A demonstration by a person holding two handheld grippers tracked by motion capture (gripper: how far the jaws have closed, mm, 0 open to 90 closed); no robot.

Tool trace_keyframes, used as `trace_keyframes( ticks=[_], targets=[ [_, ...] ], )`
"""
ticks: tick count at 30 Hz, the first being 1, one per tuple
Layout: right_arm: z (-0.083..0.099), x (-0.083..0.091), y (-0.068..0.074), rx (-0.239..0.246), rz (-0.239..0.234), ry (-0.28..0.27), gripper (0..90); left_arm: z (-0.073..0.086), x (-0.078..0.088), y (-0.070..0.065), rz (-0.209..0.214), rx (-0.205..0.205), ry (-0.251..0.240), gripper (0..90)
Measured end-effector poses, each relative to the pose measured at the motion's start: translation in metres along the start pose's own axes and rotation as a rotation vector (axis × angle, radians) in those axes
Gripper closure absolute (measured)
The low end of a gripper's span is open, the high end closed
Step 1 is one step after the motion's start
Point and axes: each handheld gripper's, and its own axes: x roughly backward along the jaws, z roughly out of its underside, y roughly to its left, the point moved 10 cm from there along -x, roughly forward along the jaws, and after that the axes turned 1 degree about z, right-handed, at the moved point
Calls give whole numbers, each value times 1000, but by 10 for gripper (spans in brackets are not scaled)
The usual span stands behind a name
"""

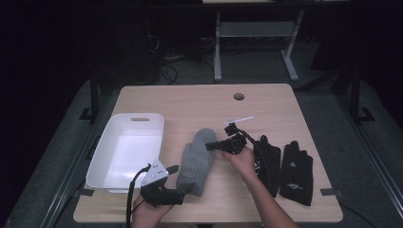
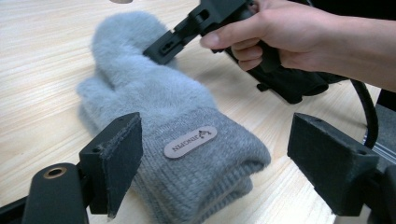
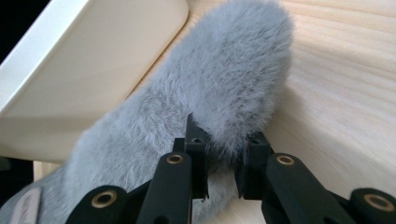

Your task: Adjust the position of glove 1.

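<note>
Right gripper [image 3: 222,170]: jaws pinched on the fluffy edge of the grey mitten [image 1: 196,159].
Left gripper [image 2: 215,163]: jaws wide apart, straddling the mitten's cuff, gripping nothing.

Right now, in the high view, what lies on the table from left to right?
White plastic tub → fluffy grey knitted mitten → black glove just right of the person's right hand → second black glove with a white logo, nearest the light wooden table's right edge.
</note>
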Motion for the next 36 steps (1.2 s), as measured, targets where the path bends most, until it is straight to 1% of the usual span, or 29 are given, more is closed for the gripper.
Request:
trace_keyframes(
  ticks=[1, 2, 3, 5, 6, 8, 9, 10, 12, 13, 15, 16, 17, 20, 22, 23, 24, 25, 26, 27, 30, 31, 32, 33, 34, 36],
  targets=[
    [2, 8, 0, -7, -9, -12, 776, 0, -1, -1, 6, 5, 3, 179],
    [2, 8, 0, -7, -9, -12, 776, -1, -2, -1, 10, 8, 3, 179],
    [3, 16, 0, -8, -16, -28, 779, -3, -4, -2, 17, 16, 1, 179],
    [4, 19, 0, -14, -18, -32, 779, -3, -5, -2, 21, 17, 4, 179],
    [7, 25, -2, -11, -18, -44, 780, -5, -6, -4, 30, 21, 7, 180],
    [8, 31, -2, -21, -25, -54, 780, -5, -7, -4, 32, 25, 8, 191],
    [8, 31, -2, -21, -25, -54, 780, -6, -7, -5, 40, 22, 8, 191],
    [10, 38, -4, -5, -24, -64, 782, -7, -9, -5, 41, 29, 13, 197],
    [10, 40, -3, -10, -27, -65, 782, -8, -11, -6, 37, 36, 11, 192],
    [11, 47, -5, -4, -23, -79, 782, -10, -13, -7, 46, 51, 10, 191],
    [13, 50, -6, -4, -23, -75, 782, -11, -14, -7, 51, 58, 9, 191],
    [15, 55, -10, -2, -13, -79, 782, -12, -15, -7, 52, 58, 12, 191],
    [15, 55, -10, -2, -13, -79, 782, -13, -18, -6, 56, 65, 13, 191],
    [21, 61, -19, -13, -4, -79, 782, -14, -25, -4, 63, 100, 33, 196],
    [25, 63, -25, -14, 10, -71, 781, -14, -30, -1, 67, 129, 48, 202],
    [25, 66, -28, -20, 16, -75, 781, -12, -34, 2, 53, 160, 67, 214],
    [25, 66, -28, -20, 16, -75, 781, -11, -36, 4, 40, 174, 79, 214],
    [26, 68, -31, -15, 24, -74, 782, -10, -41, 8, 26, 193, 103, 214],
    [26, 68, -31, -15, 24, -74, 782, -10, -41, 8, 26, 193, 103, 214],
    [27, 69, -33, -15, 30, -66, 781, -9, -43, 11, 17, 211, 112, 214],
    [28, 69, -35, -12, 35, -62, 781, -8, -49, 16, 23, 259, 130, 215],
    [30, 69, -38, -16, 42, -58, 781, -6, -53, 19, 32, 291, 148, 216],
    [30, 69, -38, -16, 42, -58, 781, -6, -53, 19, 32, 291, 148, 222],
    [31, 68, -40, -20, 43, -55, 781, -2, -57, 20, 41, 319, 169, 226],
    [31, 68, -40, -20, 43, -55, 781, -2, -57, 20, 41, 319, 169, 226],
    [33, 67, -41, -26, 44, -58, 781, 2, -60, 20, 49, 336, 197, 226]
  ],
)
